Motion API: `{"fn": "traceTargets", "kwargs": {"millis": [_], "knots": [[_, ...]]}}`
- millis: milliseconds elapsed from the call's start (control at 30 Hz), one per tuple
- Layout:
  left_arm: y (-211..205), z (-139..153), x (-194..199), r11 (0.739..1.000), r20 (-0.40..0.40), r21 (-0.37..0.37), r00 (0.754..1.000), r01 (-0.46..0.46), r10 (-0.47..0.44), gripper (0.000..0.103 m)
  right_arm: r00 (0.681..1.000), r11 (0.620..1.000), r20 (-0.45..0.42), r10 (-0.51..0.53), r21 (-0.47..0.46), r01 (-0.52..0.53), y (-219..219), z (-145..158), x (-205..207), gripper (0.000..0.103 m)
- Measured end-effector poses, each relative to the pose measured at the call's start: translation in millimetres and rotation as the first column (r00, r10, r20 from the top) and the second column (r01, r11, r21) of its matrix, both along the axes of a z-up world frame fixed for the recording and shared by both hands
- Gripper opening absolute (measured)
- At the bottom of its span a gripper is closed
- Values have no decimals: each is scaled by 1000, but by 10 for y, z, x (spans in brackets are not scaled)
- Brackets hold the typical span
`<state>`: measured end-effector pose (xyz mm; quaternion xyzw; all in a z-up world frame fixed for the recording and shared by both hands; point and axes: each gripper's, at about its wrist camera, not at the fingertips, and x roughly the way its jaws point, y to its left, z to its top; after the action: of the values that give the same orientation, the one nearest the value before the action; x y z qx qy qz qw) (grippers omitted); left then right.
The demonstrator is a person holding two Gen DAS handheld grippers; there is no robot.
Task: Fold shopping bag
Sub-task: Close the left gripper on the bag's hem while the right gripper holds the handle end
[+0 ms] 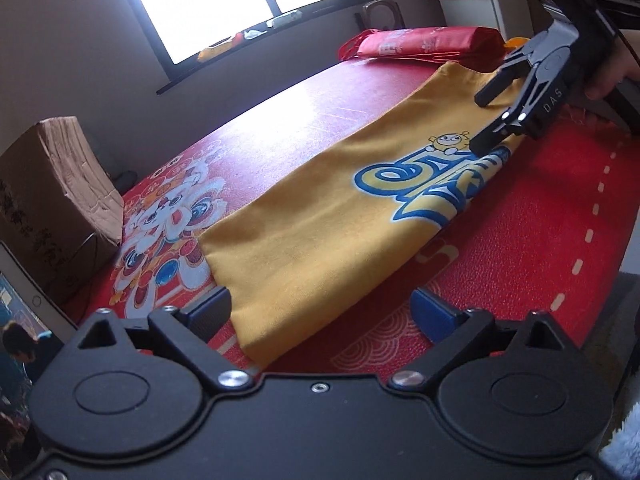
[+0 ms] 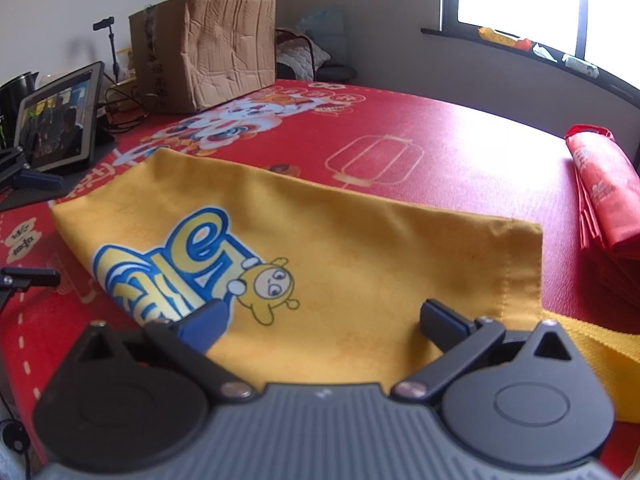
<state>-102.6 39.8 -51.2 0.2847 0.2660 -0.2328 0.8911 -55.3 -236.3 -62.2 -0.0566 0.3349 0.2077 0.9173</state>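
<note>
While flat on red cloth (image 1: 520, 240), yellow bag (image 1: 320, 220) between left hand-held gripper (image 1: 322, 312) fingers.

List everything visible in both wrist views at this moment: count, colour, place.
yellow shopping bag: one, yellow with blue print, flat on the tablecloth
yellow strap: one, at the bag's open end
tablecloth: one, red, printed
red bags: a folded stack, far table edge
cardboard box: one, brown, beside the table
tablet: one, dark, screen lit, propped up
windowsill: small items, unclear
left gripper: open, at the bag's corner
right gripper: open, over the bag
hand: one, holding the right gripper
</note>
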Motion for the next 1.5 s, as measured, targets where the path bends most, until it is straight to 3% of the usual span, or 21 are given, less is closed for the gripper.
{"fn": "traceTargets", "kwargs": {"millis": [100,167,200,500,733,1067,1233,1300,1500], "knots": [[-25,3,34,1000,-8,12,1000,25,-25,83,1000,1000,0,0,0,0,-5,1,-1,102],[-35,5,68,999,-17,18,999,45,-45,66,1000,1000,0,0,0,0,-2,4,-2,102],[-32,7,97,998,-25,20,998,53,-53,63,1000,1000,0,-1,0,1,-2,5,-3,102],[71,48,214,989,-44,126,996,80,-75,60,1000,1000,-2,-2,5,2,-1,13,-4,102],[180,9,178,975,-7,200,996,94,-94,38,1000,1000,-2,-3,5,3,2,6,-5,102],[87,-156,-4,907,121,373,959,195,-256,32,1000,1000,-1,-4,3,4,9,10,-12,102],[55,-240,-13,860,158,458,931,225,-328,32,1000,1000,-1,-4,2,4,14,10,-10,102],[57,-274,-23,841,172,490,921,228,-350,18,1000,1000,-1,-5,3,5,14,9,-8,102],[112,-337,-69,840,162,483,918,245,-361,10,1000,1000,-2,-3,5,3,4,11,-8,102]]}}
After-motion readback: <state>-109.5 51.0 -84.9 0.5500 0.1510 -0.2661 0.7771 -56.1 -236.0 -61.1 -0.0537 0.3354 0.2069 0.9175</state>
